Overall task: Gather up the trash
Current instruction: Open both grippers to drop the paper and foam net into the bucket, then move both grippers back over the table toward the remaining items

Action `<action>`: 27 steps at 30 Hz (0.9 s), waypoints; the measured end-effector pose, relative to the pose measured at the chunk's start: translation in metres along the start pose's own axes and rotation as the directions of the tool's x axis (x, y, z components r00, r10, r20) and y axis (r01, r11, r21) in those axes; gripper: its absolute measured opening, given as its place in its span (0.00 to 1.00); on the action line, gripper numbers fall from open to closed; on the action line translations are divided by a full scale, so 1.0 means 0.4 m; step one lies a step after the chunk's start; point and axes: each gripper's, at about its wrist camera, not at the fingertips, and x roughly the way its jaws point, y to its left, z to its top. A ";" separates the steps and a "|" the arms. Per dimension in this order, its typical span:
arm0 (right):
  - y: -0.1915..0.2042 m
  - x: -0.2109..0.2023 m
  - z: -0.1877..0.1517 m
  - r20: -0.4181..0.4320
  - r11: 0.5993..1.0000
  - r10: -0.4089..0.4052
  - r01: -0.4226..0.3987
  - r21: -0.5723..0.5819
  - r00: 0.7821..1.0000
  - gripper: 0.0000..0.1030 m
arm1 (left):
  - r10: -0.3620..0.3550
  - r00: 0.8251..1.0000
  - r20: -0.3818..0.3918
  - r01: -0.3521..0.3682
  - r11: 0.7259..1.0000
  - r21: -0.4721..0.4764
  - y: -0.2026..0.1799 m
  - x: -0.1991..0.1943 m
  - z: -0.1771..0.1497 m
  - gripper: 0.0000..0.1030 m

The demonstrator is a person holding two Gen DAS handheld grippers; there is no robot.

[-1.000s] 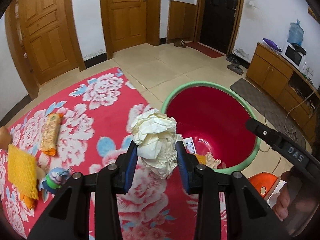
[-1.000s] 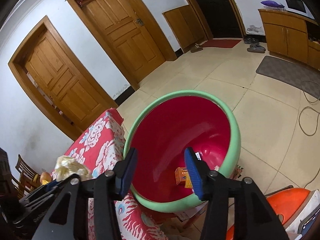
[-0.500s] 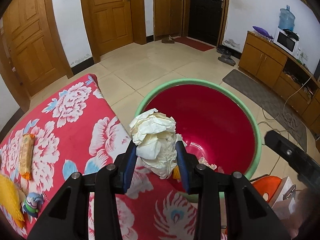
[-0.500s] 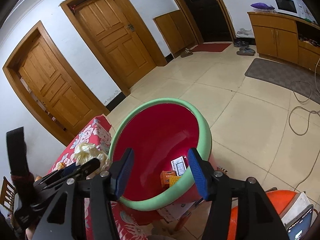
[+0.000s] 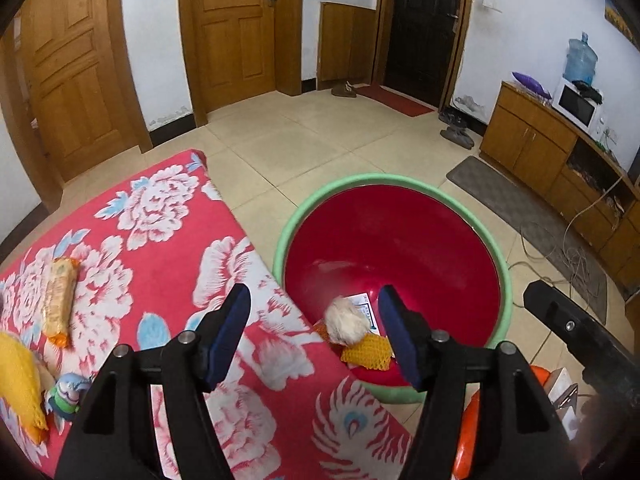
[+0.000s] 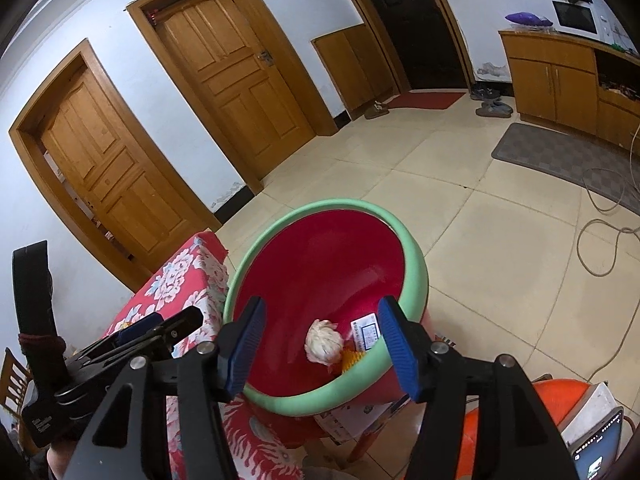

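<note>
Left gripper (image 5: 314, 314) jaws just opened, nothing between them; paper ball (image 5: 346, 320) is dropped in the basin (image 5: 506, 280), 12 o'clock of the jaws. Right gripper (image 6: 320, 332) is held apart, empty, over the basin.

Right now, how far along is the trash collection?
Done: the crumpled paper ball lies in the red basin with a yellow mesh and a printed card. In hand: nothing; the left gripper has just been opening, empty, and the right gripper is open too. Left: a snack wrapper and other bits on the floral cloth.
</note>
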 end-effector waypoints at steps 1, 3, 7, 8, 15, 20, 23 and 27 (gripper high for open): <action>0.005 -0.004 0.000 0.002 1.000 0.003 -0.003 -0.004 1.000 0.60 | -0.003 1.000 0.004 0.003 1.000 -0.012 0.008 -0.011 -0.004 0.64; 0.018 -0.017 -0.003 0.006 1.000 0.011 -0.011 -0.015 1.000 0.60 | -0.006 1.000 0.008 0.006 1.000 -0.028 0.020 -0.027 -0.009 0.64; 0.043 -0.038 -0.008 0.009 0.999 0.031 -0.031 -0.032 0.999 0.62 | 0.011 1.000 0.016 -0.010 0.998 -0.055 0.047 -0.067 -0.025 0.65; 0.050 -0.045 -0.012 0.011 0.999 0.037 -0.036 -0.035 0.999 0.63 | 0.018 1.000 0.021 -0.016 0.998 -0.064 0.054 -0.078 -0.029 0.65; 0.101 -0.085 -0.029 0.014 0.995 0.077 -0.076 -0.069 0.997 0.70 | 0.061 0.997 0.053 -0.054 0.991 -0.122 0.116 -0.165 -0.063 0.68; 0.140 -0.112 -0.045 0.009 0.990 0.104 -0.102 -0.099 0.995 0.71 | 0.102 0.992 0.071 -0.090 0.984 -0.155 0.167 -0.220 -0.091 0.68; 0.164 -0.121 -0.050 0.002 0.986 0.120 -0.119 -0.112 0.993 0.71 | 0.127 0.989 0.077 -0.111 0.977 -0.181 0.198 -0.247 -0.107 0.68; 0.200 -0.130 -0.060 -0.019 0.981 0.148 -0.149 -0.128 0.989 0.72 | 0.155 0.984 0.085 -0.134 0.967 -0.216 0.246 -0.282 -0.131 0.68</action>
